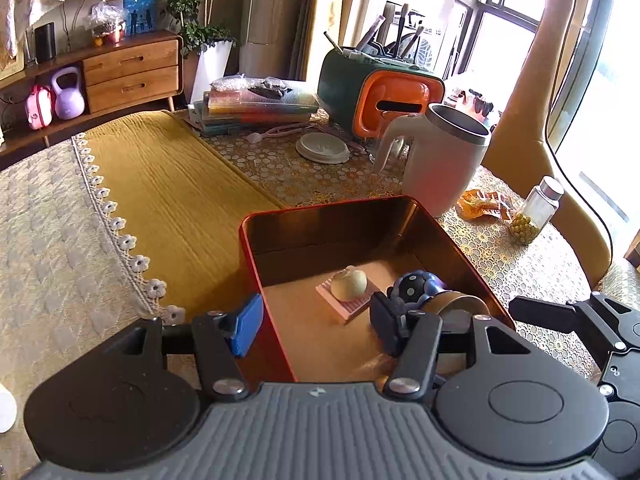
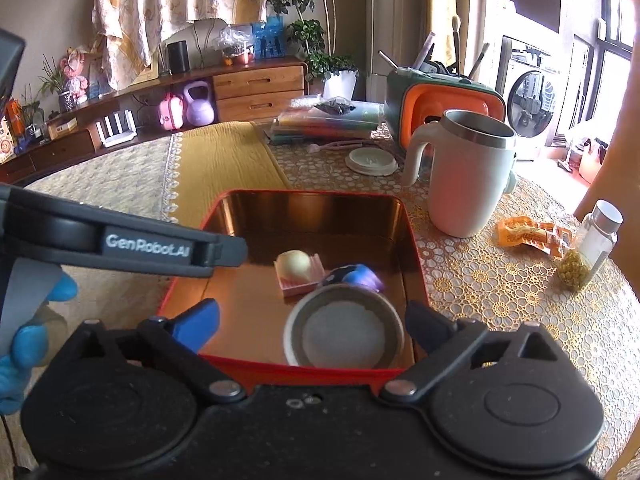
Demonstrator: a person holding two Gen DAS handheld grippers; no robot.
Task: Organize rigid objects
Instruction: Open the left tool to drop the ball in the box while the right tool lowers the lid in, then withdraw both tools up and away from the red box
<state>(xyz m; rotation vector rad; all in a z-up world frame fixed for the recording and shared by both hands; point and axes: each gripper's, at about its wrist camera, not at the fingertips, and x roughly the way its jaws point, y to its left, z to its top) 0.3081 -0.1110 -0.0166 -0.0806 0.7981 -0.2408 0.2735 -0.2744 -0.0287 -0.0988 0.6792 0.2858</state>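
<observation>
A red tin box (image 1: 250,264) (image 2: 416,272) with a coppery inside stands on the table. In it lie a pale round bun-like piece (image 1: 349,283) (image 2: 295,263) on a pink ridged pad (image 1: 340,307) (image 2: 294,287), a blue dotted toy (image 1: 416,285) (image 2: 356,275), and a round metal tin (image 1: 460,303) (image 2: 344,330). My left gripper (image 1: 316,322) is open, its jaws astride the box's left wall. My right gripper (image 2: 314,322) is open over the box's near edge, the round tin lying between its jaws, not gripped.
A white mug (image 1: 440,164) (image 2: 468,180) stands behind the box. An orange wrapper (image 2: 532,236) and a glass bottle of yellow beads (image 2: 588,250) lie to the right. A round lid (image 2: 372,160), an orange-green case (image 2: 444,100) and stacked boxes (image 2: 324,120) are further back.
</observation>
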